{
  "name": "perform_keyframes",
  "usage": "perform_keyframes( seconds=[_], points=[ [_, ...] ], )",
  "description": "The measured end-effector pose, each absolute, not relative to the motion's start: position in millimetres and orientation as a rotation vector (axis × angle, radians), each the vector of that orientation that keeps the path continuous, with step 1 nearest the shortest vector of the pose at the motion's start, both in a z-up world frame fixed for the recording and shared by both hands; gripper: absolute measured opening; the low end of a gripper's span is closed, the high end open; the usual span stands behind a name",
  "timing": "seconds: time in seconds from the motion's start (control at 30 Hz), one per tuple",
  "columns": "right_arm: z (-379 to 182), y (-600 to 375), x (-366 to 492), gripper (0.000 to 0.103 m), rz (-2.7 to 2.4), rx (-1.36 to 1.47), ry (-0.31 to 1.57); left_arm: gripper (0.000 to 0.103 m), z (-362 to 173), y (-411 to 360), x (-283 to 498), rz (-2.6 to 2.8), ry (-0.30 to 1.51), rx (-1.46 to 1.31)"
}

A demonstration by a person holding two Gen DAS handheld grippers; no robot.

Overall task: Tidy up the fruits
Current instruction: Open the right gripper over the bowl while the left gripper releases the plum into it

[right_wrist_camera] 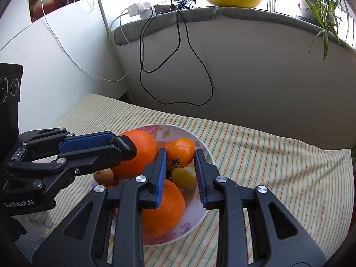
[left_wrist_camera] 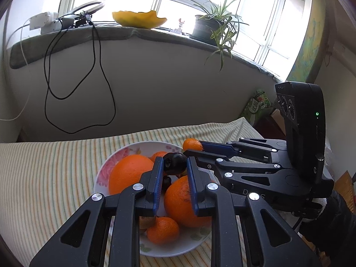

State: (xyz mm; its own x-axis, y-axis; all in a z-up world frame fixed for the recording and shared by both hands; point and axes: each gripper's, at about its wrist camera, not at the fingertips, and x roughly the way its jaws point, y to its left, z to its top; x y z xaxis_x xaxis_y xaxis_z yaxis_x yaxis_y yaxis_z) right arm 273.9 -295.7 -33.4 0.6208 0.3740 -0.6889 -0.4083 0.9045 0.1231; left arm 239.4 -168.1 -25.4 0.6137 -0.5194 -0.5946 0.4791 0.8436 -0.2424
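Observation:
A white flowered plate (left_wrist_camera: pixel 133 150) (right_wrist_camera: pixel 195 209) on the striped cloth holds two large oranges (left_wrist_camera: pixel 129 173) (left_wrist_camera: pixel 180 202), a small mandarin (left_wrist_camera: pixel 162 230), a yellow fruit (right_wrist_camera: pixel 183 178) and a brown fruit (right_wrist_camera: pixel 103 174). My left gripper (left_wrist_camera: pixel 174 162) (right_wrist_camera: pixel 115 146) is over the plate, shut on a dark round fruit (left_wrist_camera: pixel 175 164) (right_wrist_camera: pixel 125 148) at its fingertips. My right gripper (right_wrist_camera: pixel 180 153) (left_wrist_camera: pixel 195 148) comes in from the right, shut on a small mandarin (right_wrist_camera: pixel 182 150) (left_wrist_camera: pixel 191 144) above the plate's far edge.
The striped cloth (right_wrist_camera: pixel 267 155) covers the table up to a grey wall. A black cable (left_wrist_camera: pixel 73 89) hangs from the windowsill, which carries a yellow bowl-shaped thing (left_wrist_camera: pixel 138 19), a power strip (left_wrist_camera: pixel 42 22) and a potted plant (left_wrist_camera: pixel 211 26). A green bag (left_wrist_camera: pixel 255 109) stands at the right.

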Motion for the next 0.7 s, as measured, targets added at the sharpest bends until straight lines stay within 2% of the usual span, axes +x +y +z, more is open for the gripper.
perform_keyframes(
  seconds=[0.27, 0.3, 0.33, 0.4, 0.7],
  points=[
    [-33, -295, 274, 0.026, 0.457, -0.056, 0.78, 0.02, -26, -166, 240, -0.568, 0.712, -0.07],
    [-32, -295, 274, 0.029, 0.458, -0.056, 0.779, 0.022, -26, -166, 240, -0.569, 0.713, -0.069],
    [-32, -295, 273, 0.04, 0.458, -0.059, 0.778, 0.025, -25, -166, 240, -0.565, 0.713, -0.068],
    [-30, -295, 271, 0.055, 0.451, -0.063, 0.766, 0.031, -24, -164, 240, -0.564, 0.707, -0.075],
    [-21, -303, 262, 0.056, 0.434, -0.035, 0.749, 0.031, -17, -159, 229, -0.553, 0.688, -0.073]
  ],
)
